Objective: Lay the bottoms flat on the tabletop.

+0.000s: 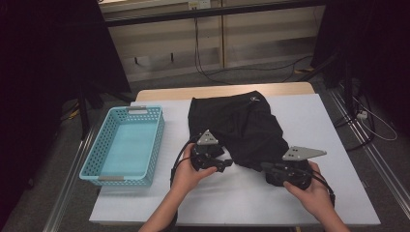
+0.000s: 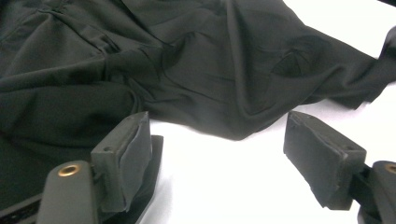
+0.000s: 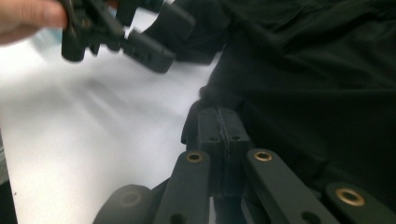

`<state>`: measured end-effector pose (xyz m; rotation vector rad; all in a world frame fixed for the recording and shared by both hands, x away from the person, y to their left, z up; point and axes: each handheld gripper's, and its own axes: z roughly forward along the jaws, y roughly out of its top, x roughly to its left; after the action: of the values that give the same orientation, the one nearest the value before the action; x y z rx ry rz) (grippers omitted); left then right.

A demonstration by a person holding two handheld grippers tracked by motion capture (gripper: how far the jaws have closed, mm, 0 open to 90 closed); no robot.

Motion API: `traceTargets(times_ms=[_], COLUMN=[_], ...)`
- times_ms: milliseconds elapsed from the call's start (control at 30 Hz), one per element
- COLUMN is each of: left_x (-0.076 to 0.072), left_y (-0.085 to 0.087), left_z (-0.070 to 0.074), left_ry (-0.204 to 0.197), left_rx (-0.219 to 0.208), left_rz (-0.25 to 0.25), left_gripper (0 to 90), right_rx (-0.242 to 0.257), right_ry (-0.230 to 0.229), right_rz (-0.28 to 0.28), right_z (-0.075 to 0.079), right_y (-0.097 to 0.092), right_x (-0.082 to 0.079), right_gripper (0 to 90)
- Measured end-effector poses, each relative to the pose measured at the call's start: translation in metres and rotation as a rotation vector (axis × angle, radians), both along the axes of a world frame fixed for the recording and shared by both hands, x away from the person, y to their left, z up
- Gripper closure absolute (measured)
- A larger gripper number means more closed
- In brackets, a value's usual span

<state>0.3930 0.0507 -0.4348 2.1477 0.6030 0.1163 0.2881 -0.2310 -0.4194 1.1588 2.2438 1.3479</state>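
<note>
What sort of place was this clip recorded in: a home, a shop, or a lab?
Most likely a lab or recording booth, not a home. Dark curtains flank a white-topped table, loose cables trail over the floor behind it, and metal rails run alongside.

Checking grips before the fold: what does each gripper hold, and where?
Right gripper pinches the black garment at its near edge; left gripper is open, holding nothing.

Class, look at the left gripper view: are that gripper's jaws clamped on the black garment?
No: the left gripper has its jaws standing apart over the white table cover, with the black garment lying just beyond them.
</note>
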Motion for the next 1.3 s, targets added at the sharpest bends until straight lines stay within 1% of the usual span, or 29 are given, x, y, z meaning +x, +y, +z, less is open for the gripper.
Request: traceTargets(times_ms=[133, 200, 267, 300, 367, 433, 467, 500, 533, 567, 600, 633, 700, 733, 800, 833, 867, 900, 967, 1000, 1033, 1067, 1100, 1133, 1167, 1200, 1233, 1300], left_x=[-0.002, -0.003, -0.003, -0.003, -0.003, -0.003, -0.003, -0.002, -0.002, -0.002, -0.002, -0.002, -0.001, -0.001, -0.001, -0.001, -0.001, -0.001, -0.001, -0.001, -0.001, -0.001, -0.001, 0.000, 0.000, 0.000, 0.000, 0.001], left_y=[-0.005, -0.008, -0.010, -0.011, -0.012, -0.013, -0.013, -0.013, -0.012, -0.012, -0.011, -0.011, -0.009, -0.009, -0.008, -0.007, -0.007, -0.007, -0.006, -0.006, -0.006, -0.005, -0.004, -0.004, -0.004, -0.003, -0.003, -0.003], left_z=[-0.001, -0.002, -0.002, -0.003, -0.004, -0.004, -0.004, -0.004, -0.004, -0.004, -0.003, -0.003, -0.002, -0.002, -0.001, -0.001, 0.000, 0.000, 0.001, 0.001, 0.001, 0.001, 0.001, 0.001, 0.001, 0.001, 0.001, 0.001], left_ry=[-0.001, 0.004, 0.009, 0.010, 0.013, 0.009, 0.009, 0.011, 0.009, 0.005, 0.003, 0.000, -0.005, -0.011, -0.007, -0.008, -0.011, -0.009, -0.014, -0.015, -0.014, -0.012, -0.012, -0.014, -0.013, -0.014, -0.013, -0.010], left_rx=[0.004, -0.008, -0.007, -0.011, -0.008, 0.001, -0.002, -0.003, 0.002, 0.005, 0.011, 0.004, 0.012, 0.012, 0.006, 0.010, 0.014, 0.007, 0.009, 0.009, 0.004, 0.009, 0.010, 0.007, 0.002, 0.004, -0.002, 0.002], left_rz=[-0.020, -0.029, -0.035, -0.037, -0.039, -0.037, -0.039, -0.037, -0.035, -0.033, -0.032, -0.031, -0.027, -0.023, -0.018, -0.018, -0.016, -0.015, -0.013, -0.013, -0.010, -0.013, -0.011, -0.010, -0.007, -0.006, -0.005, -0.005], left_gripper=[30.5, 32.4, 34.8, 34.8, 34.7, 34.1, 33.6, 33.3, 32.9, 32.2, 31.8, 31.3, 30.5, 30.2, 29.7, 29.4, 29.4, 29.3, 28.9, 28.6, 28.4, 28.2, 28.1, 28.1, 28.1, 28.1, 28.1, 28.0], right_rx=[0.027, 0.028, 0.038, 0.038, 0.043, 0.021, -0.004, -0.037, -0.061, -0.077, -0.090, -0.099, -0.088, -0.080, -0.072, -0.103, -0.103, -0.126, -0.173, -0.208, -0.232, -0.238, -0.223, -0.227, -0.229, -0.229, -0.220, -0.226], right_ry=[-0.015, -0.014, -0.001, -0.001, 0.020, 0.051, 0.077, 0.086, 0.100, 0.127, 0.135, 0.125, 0.107, 0.087, 0.068, 0.069, 0.069, 0.073, 0.085, 0.085, 0.087, 0.085, 0.085, 0.088, 0.086, 0.086, 0.095, 0.112], right_rz=[-0.036, -0.051, -0.055, -0.055, -0.049, -0.029, -0.005, 0.008, 0.020, 0.027, 0.023, 0.016, 0.018, 0.021, 0.035, 0.067, 0.067, 0.080, 0.094, 0.090, 0.084, 0.072, 0.054, 0.039, 0.020, 0.020, 0.013, 0.004], right_z=[0.004, 0.004, 0.003, 0.003, 0.001, -0.001, -0.004, -0.008, -0.013, -0.017, -0.020, -0.021, -0.017, -0.014, -0.010, -0.012, -0.012, -0.015, -0.023, -0.027, -0.032, -0.034, -0.034, -0.033, -0.031, -0.031, -0.031, -0.033], right_y=[-0.008, -0.011, -0.014, -0.014, -0.012, -0.009, -0.006, -0.004, -0.002, 0.000, 0.001, 0.002, 0.006, 0.009, 0.017, 0.029, 0.029, 0.034, 0.044, 0.046, 0.048, 0.049, 0.048, 0.046, 0.041, 0.041, 0.039, 0.034], right_x=[0.000, 0.000, 0.000, 0.000, -0.002, -0.004, -0.004, -0.005, -0.006, -0.006, -0.006, -0.007, -0.007, -0.007, -0.007, -0.007, -0.007, -0.006, -0.003, -0.001, 0.002, 0.005, 0.007, 0.009, 0.011, 0.011, 0.013, 0.015], right_gripper=[90.0, 90.0, 90.0, 90.0, 90.0, 89.9, 89.5, 88.9, 86.2, 80.7, 77.0, 76.6, 73.5, 73.0, 73.0, 73.6, 73.6, 73.6, 73.0, 72.3, 72.3, 75.0, 76.7, 80.5, 89.3, 89.3, 90.0, 90.0])
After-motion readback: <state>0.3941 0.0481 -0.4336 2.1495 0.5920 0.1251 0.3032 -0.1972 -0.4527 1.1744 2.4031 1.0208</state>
